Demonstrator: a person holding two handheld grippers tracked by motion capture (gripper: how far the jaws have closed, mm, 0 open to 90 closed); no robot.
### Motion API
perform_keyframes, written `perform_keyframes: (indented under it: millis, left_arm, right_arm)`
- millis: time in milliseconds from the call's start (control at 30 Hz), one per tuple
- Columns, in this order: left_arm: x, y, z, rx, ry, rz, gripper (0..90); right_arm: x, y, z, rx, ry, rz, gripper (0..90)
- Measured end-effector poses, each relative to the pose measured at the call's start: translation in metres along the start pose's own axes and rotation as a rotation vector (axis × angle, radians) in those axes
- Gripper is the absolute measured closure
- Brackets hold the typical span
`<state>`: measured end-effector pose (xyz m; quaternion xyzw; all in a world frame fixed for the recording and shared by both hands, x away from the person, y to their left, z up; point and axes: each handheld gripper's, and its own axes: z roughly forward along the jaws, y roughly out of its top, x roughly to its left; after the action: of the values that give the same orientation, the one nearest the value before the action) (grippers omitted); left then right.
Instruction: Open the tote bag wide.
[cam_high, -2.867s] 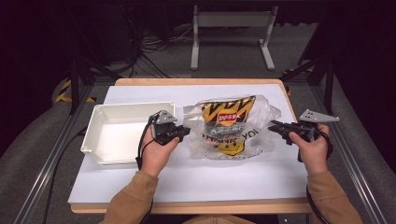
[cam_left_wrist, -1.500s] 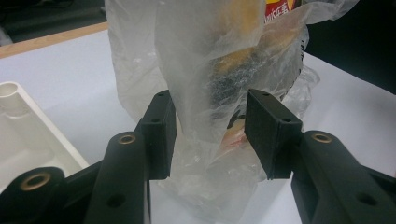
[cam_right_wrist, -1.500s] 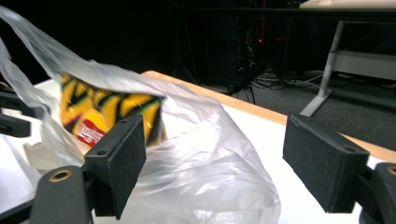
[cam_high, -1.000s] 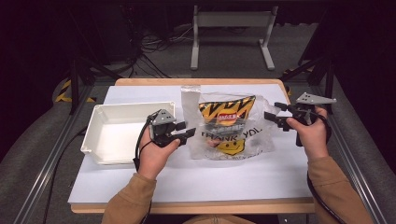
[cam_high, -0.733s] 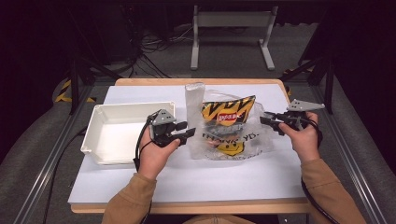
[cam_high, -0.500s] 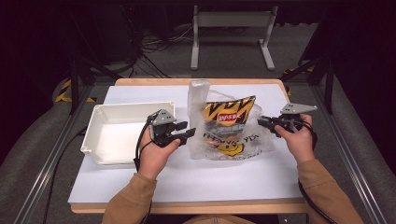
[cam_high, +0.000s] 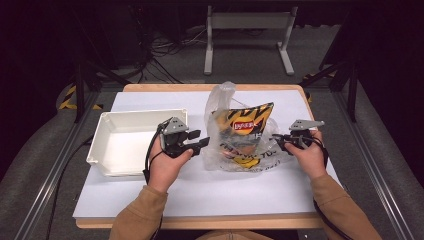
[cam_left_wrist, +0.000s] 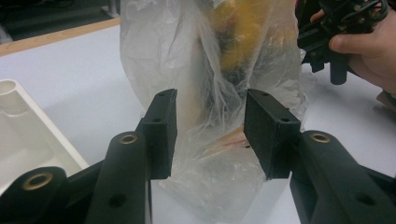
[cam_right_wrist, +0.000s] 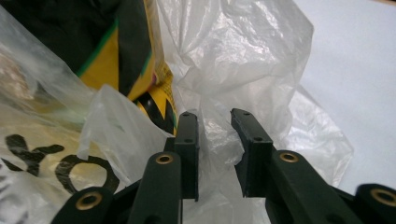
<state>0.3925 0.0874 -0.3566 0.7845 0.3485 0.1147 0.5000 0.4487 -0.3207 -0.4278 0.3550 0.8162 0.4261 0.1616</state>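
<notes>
We have the plastic bag (cam_high: 235, 145) standing mid-desk with the chip bag (cam_high: 243, 125) inside, our left gripper (cam_high: 200, 143) gaping just beside it, our right gripper (cam_high: 278, 140) narrowed around a fold.

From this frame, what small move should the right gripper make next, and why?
Probably shut the right gripper on the plastic bag: its jaws stand apart with a fold of film between them, so no grip shows yet. The left gripper is open too, just short of the bag.
</notes>
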Motion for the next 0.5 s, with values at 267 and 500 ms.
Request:
perform_keyframes:
  millis: [267, 500]
  left_arm:
    - [0.000, 0.001, -0.001, -0.001, -0.001, 0.005, 54.6]
    - [-0.001, 0.003, -0.004, -0.012, 0.001, 0.010, 53.9]
  right_arm:
    - [0.003, -0.006, 0.009, 0.043, -0.022, -0.028, 69.0]
    - [0.006, -0.008, 0.013, 0.055, -0.038, -0.035, 62.0]
